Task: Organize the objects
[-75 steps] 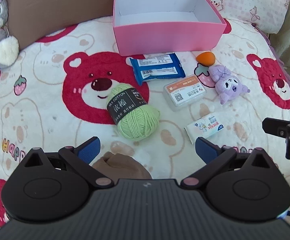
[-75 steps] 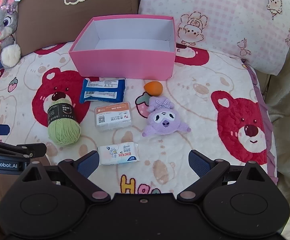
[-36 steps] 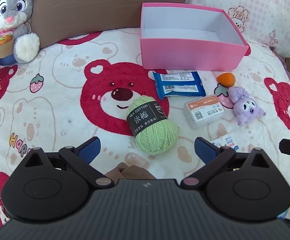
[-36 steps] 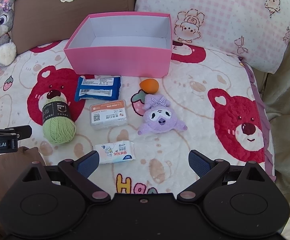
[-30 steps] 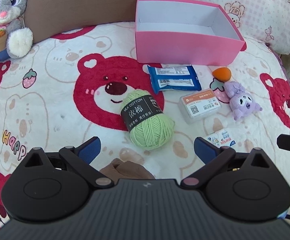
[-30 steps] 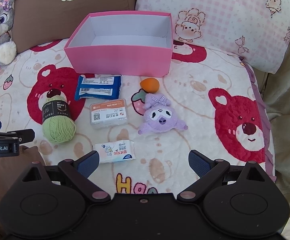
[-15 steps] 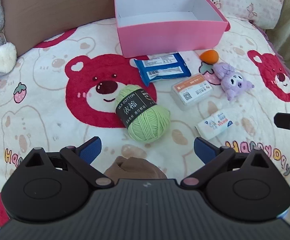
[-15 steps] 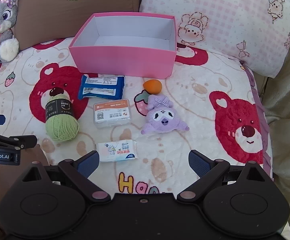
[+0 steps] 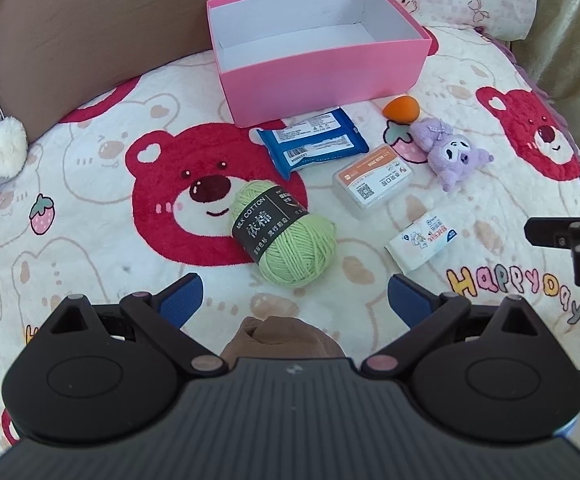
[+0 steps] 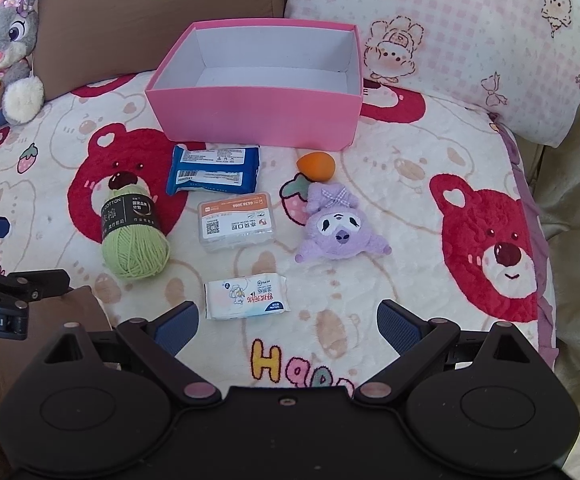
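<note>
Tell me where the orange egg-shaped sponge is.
In the right wrist view, the orange sponge lies on the blanket just before the pink box, touching the purple plush.

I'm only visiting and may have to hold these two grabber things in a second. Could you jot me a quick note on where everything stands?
Left gripper: jaws open, holding nothing, hovering just short of the green yarn ball.
Right gripper: jaws open, holding nothing, nearest the white tissue pack.
Pink box: at the back of the bear blanket, nothing visible inside.
In front of it, loose on the blanket: blue wipes pack, orange sponge, clear plastic case, purple plush toy.
Done: nothing boxed yet.
Left: probably all six items go into the box.
</note>
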Tool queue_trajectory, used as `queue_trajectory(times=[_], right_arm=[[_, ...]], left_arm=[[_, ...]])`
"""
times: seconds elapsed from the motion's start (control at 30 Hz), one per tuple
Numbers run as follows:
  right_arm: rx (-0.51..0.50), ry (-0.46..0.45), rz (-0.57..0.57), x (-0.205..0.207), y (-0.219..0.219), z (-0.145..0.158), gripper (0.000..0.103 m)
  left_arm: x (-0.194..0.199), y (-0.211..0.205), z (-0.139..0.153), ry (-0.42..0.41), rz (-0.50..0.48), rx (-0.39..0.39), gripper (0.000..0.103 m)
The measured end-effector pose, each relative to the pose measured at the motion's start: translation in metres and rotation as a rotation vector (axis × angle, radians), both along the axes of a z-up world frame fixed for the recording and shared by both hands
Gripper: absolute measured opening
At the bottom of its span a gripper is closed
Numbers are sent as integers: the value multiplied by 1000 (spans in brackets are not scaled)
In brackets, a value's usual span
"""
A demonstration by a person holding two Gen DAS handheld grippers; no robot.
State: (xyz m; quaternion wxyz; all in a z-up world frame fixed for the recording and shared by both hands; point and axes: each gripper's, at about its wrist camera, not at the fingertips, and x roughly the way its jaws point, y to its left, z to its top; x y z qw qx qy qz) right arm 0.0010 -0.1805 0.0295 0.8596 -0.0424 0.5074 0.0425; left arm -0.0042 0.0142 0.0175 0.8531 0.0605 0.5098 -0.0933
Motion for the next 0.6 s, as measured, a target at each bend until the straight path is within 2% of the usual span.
queue_trajectory(times=[0.6], right_arm=[[3,5,1,1,1,-1,98]], left_arm=[[4,3,10,6,-41,-12,100]])
